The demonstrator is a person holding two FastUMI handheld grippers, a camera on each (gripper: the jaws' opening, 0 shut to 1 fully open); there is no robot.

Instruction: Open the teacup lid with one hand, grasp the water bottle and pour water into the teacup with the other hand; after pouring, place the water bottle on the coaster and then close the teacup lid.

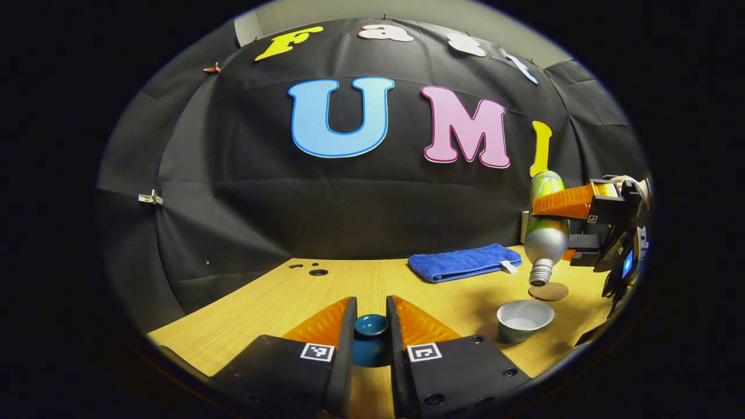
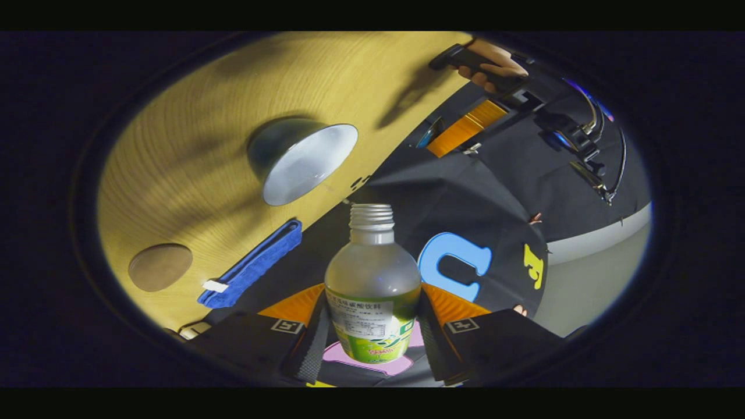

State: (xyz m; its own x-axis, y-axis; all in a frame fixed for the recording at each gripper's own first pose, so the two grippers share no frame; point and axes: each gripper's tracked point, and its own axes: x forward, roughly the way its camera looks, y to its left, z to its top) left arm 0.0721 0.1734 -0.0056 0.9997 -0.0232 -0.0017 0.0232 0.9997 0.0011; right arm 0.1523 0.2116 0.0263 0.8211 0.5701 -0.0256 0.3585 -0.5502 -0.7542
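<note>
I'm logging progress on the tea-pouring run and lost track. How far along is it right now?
Done: the lid is off the teacup, pinched between the left gripper fingers, and the right gripper has grasped the water bottle. In hand: the bottle is tipped mouth-down above the cup; I cannot make out a stream. Left: set the bottle on the coaster, then put the lid back on.

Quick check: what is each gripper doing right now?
Left gripper: shut on the teacup lid.
Right gripper: shut on the water bottle, tipped neck-down above the teacup.
</note>
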